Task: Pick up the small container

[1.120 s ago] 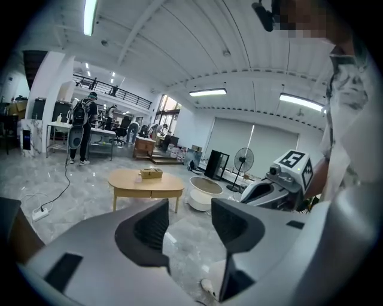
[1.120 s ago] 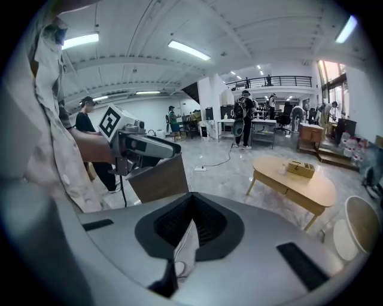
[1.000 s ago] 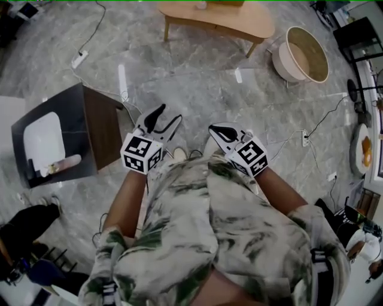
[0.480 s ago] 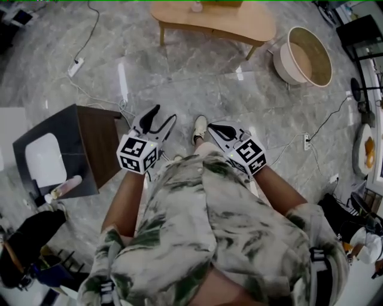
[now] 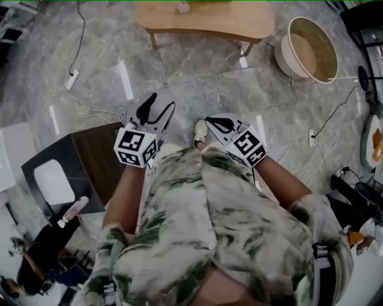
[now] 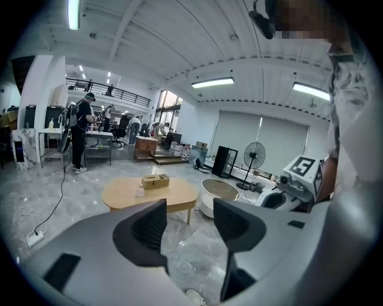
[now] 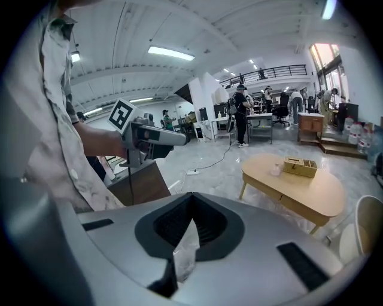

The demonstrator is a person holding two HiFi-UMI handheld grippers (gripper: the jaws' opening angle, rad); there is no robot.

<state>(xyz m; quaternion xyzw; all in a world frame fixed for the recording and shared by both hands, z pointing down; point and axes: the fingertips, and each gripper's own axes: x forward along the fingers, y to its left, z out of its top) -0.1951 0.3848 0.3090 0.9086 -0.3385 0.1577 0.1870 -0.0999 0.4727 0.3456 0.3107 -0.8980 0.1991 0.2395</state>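
The small pale container (image 5: 182, 7) stands on the light wooden coffee table (image 5: 209, 23) at the top of the head view, next to a wooden box (image 6: 155, 180). It also shows as a small container (image 6: 140, 191) in the left gripper view and as the same container (image 7: 276, 170) in the right gripper view. Both grippers are held in front of the person's chest, far short of the table. My left gripper (image 5: 160, 105) is open and empty (image 6: 190, 210). My right gripper (image 5: 210, 123) is shut with nothing in it (image 7: 191, 198).
A round beige tub (image 5: 306, 49) sits right of the table. A dark side table (image 5: 84, 162) stands at the left. A power strip (image 5: 70, 78) and cables lie on the grey marble floor. A standing fan (image 6: 254, 156) and distant people are beyond.
The person has walked toward the wooden table: the dark side table has slid down and left in view, and the tub has shifted right. Both grippers keep their pose and state.
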